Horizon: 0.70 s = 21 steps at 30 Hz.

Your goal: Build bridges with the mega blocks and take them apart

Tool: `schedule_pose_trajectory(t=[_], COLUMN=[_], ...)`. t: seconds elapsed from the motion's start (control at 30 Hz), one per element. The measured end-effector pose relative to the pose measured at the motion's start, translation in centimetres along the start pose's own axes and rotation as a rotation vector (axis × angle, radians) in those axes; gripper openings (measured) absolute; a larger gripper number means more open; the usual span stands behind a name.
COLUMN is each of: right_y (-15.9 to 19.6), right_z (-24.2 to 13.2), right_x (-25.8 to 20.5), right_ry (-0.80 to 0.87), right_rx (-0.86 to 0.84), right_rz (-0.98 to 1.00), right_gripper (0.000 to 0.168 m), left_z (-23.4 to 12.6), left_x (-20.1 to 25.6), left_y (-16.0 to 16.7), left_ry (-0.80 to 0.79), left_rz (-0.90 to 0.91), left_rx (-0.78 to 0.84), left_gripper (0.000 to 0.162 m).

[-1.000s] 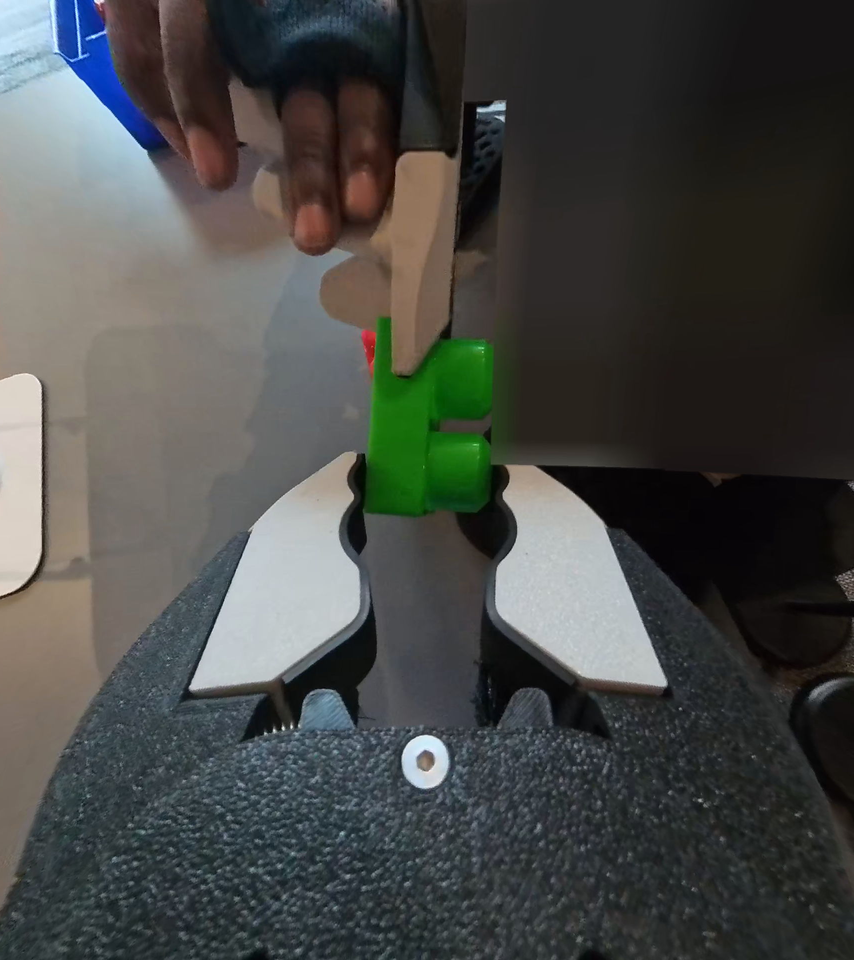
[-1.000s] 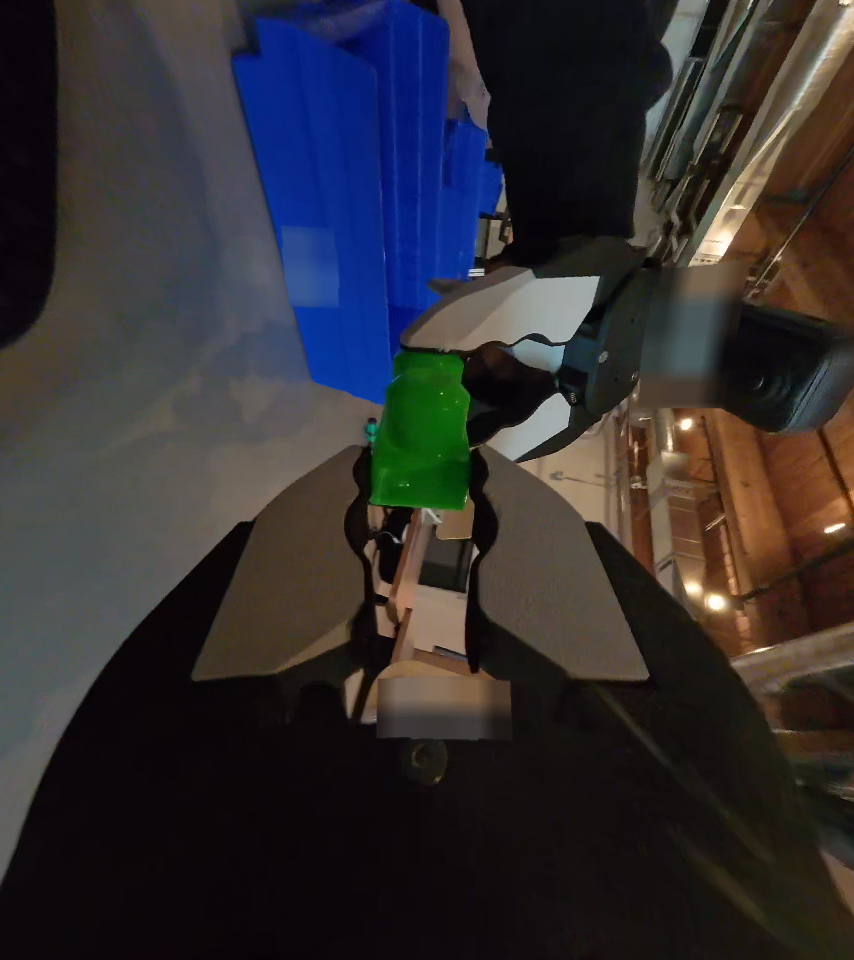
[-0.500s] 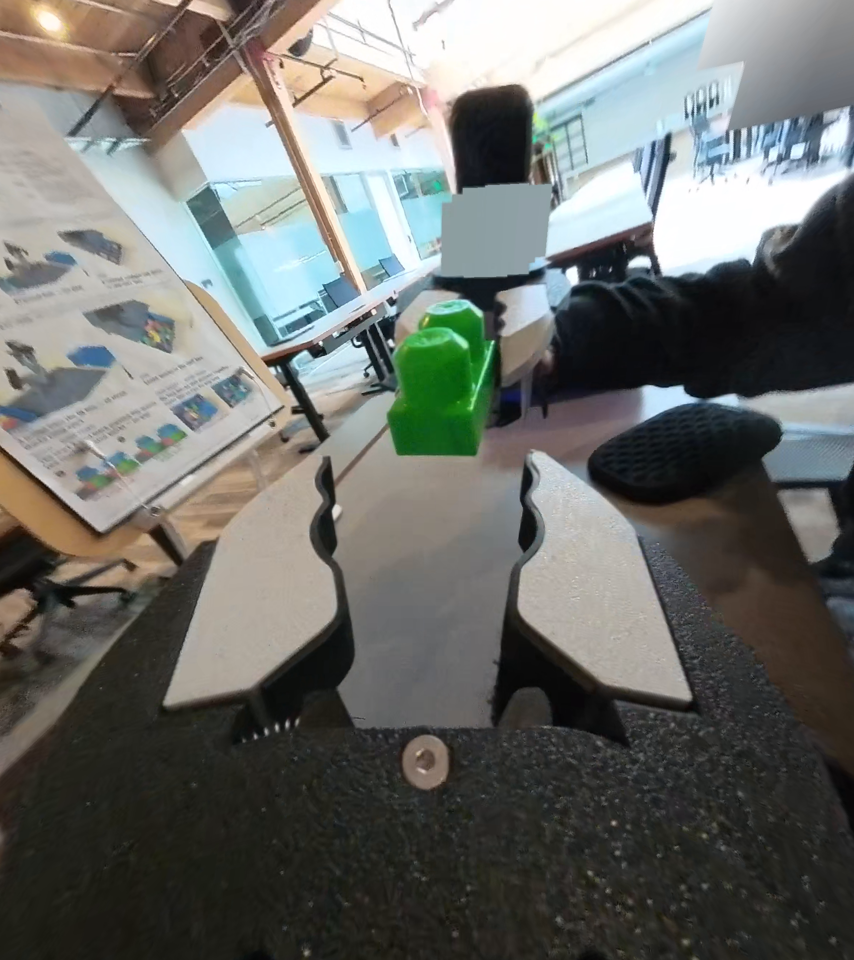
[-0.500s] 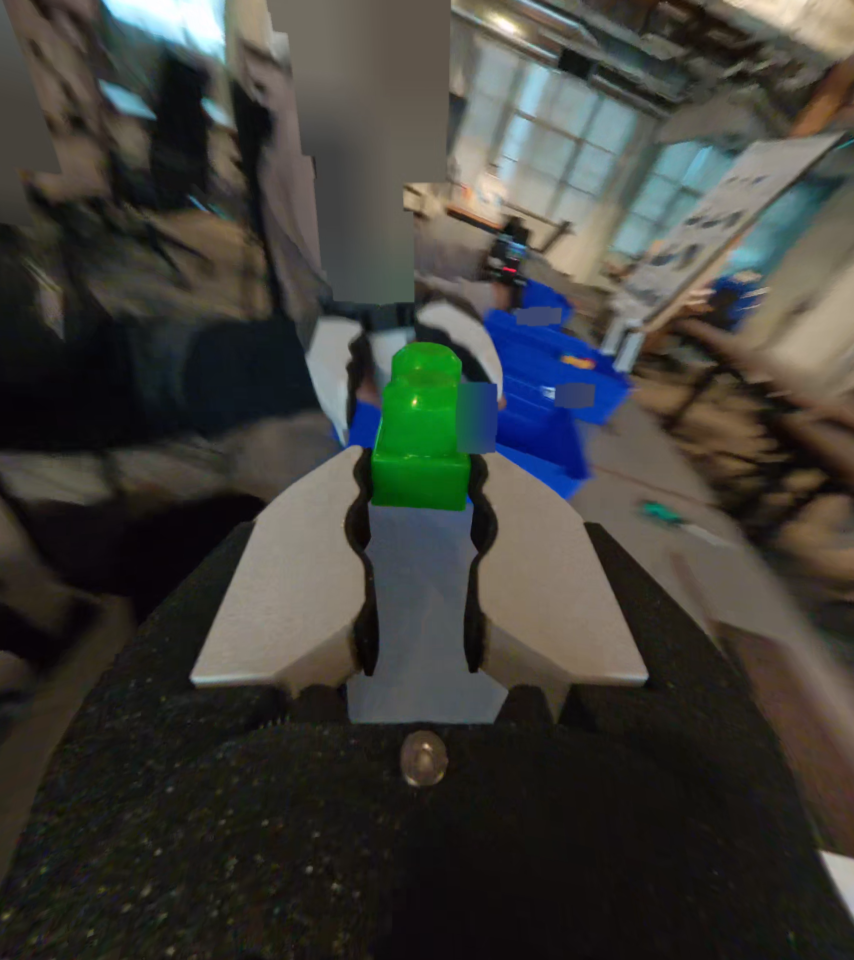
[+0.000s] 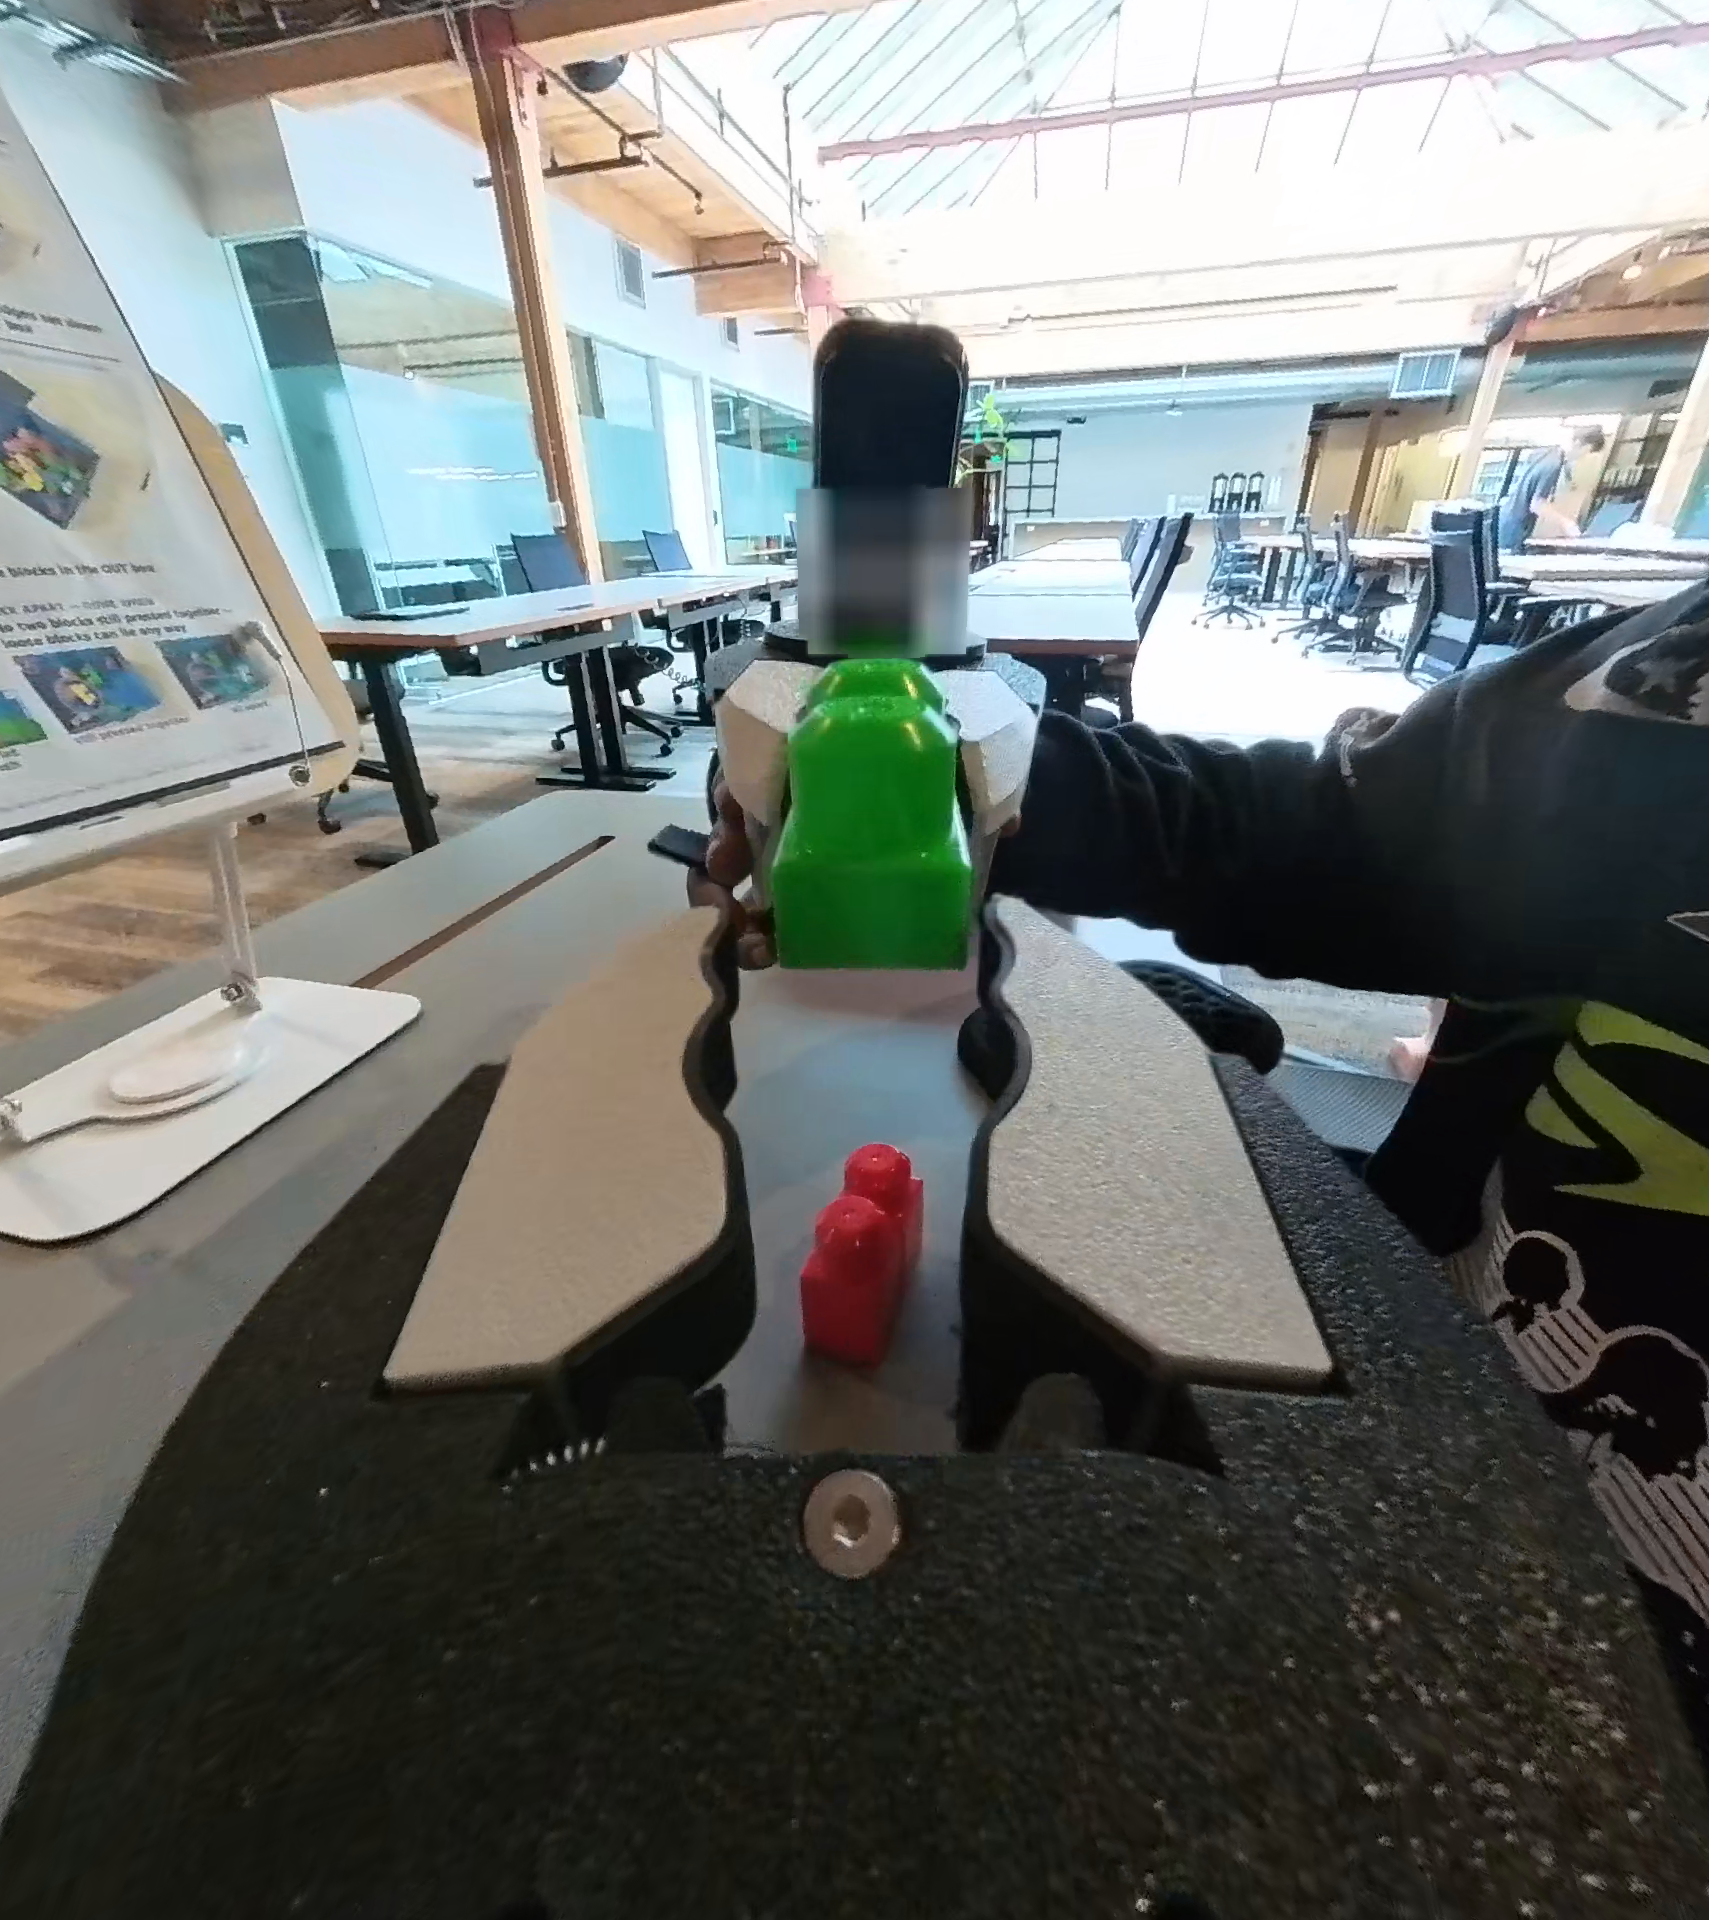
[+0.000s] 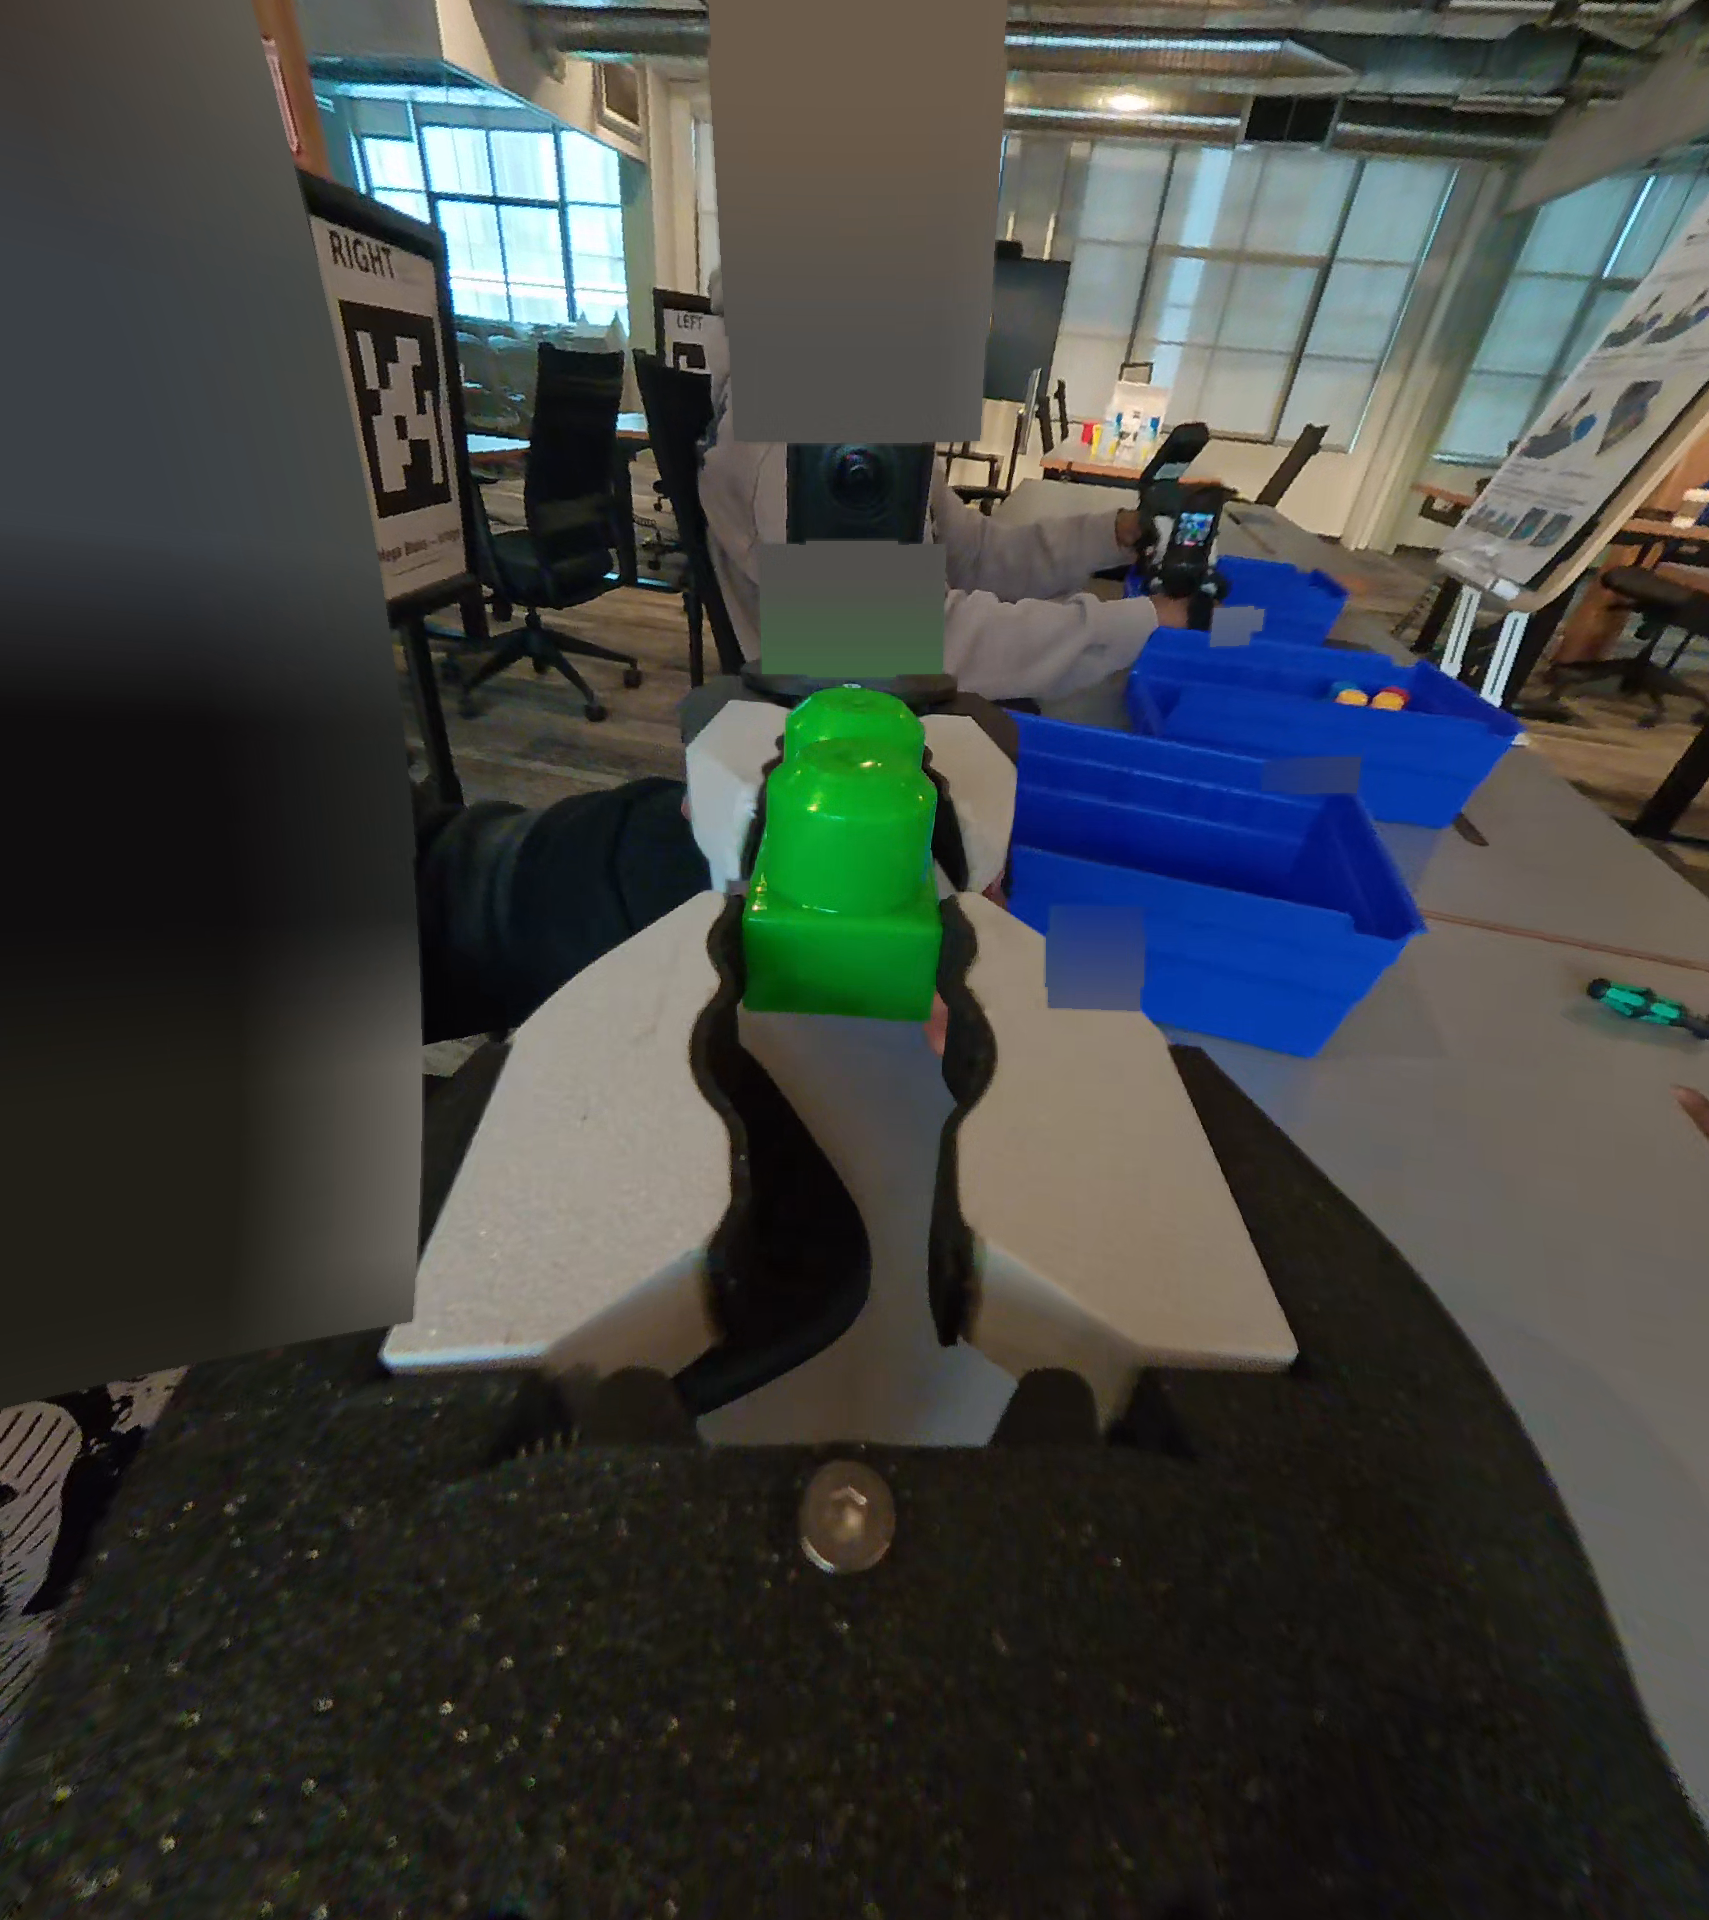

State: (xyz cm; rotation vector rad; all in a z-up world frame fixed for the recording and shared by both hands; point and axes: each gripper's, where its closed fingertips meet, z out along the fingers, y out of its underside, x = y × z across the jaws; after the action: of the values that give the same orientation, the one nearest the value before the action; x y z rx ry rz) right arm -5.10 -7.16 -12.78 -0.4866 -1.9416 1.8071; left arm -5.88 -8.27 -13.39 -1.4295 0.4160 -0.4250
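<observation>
right claw clamps the green mega block; left claw, spread wide, faces it above a red block.

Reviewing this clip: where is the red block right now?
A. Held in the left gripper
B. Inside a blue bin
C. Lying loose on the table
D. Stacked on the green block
C: in the left wrist view the red block sits alone on the grey table, seen between the fingers, apart from the raised green block.
</observation>
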Motion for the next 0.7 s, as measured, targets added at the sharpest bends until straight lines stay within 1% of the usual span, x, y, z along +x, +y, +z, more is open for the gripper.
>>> schedule_pose_trajectory(t=[0.07, 0.1, 0.2, 0.27, 0.3, 0.37, 0.4, 0.5, 0.57, 0.63, 0.7], right_y=[0.2, 0.3, 0.6, 1.3, 1.7, 1.8, 1.8, 2.0, 2.5, 2.9, 3.6], right_z=[0.2, 0.3, 0.3, 0.4, 0.3, 0.0, -0.2, -0.7, -0.7, -0.3, 0.0], right_x=[-0.1, -0.1, 0.1, 0.2, 0.4, 0.9, 0.7, 0.3, 0.6, 0.3, 0.4], right_ry=[-0.003, 0.004, 0.008, 0.007, 0.001, -0.009, -0.040, -0.102, -0.098, -0.125, -0.123], right_rx=[-0.015, -0.021, -0.049, -0.141, -0.221, -0.400, -0.515, -0.871, -1.079, -1.205, -1.291], right_rz=[-0.005, -0.008, -0.003, -0.007, -0.008, 0.002, 0.016, 0.019, 0.017, 0.025, 0.023], right_gripper=[0.035, 0.035, 0.035, 0.035, 0.036, 0.044, 0.051, 0.060, 0.060, 0.061, 0.058], left_z=[0.1, 0.1, 0.0, -0.2, -0.2, -0.2, -0.2, 0.1, 0.3, 0.5, 0.5], left_x=[0.2, 0.2, 0.1, 0.0, -0.1, -0.3, -0.3, -0.3, -0.2, 0.0, 0.2], left_y=[0.2, 0.2, 0.3, 0.7, 1.0, 1.6, 1.9, 2.4, 2.6, 2.6, 2.5], left_ry=[-0.001, -0.006, -0.016, -0.021, -0.026, -0.038, -0.040, -0.041, -0.037, -0.024, -0.013], left_rz=[0.014, 0.023, 0.035, 0.045, 0.051, 0.054, 0.054, 0.056, 0.058, 0.060, 0.065], left_rx=[-0.005, 0.002, 0.016, 0.004, -0.006, -0.026, -0.031, -0.047, -0.053, -0.048, -0.044], left_gripper=[0.036, 0.035, 0.035, 0.035, 0.035, 0.035, 0.035, 0.035, 0.035, 0.035, 0.035])
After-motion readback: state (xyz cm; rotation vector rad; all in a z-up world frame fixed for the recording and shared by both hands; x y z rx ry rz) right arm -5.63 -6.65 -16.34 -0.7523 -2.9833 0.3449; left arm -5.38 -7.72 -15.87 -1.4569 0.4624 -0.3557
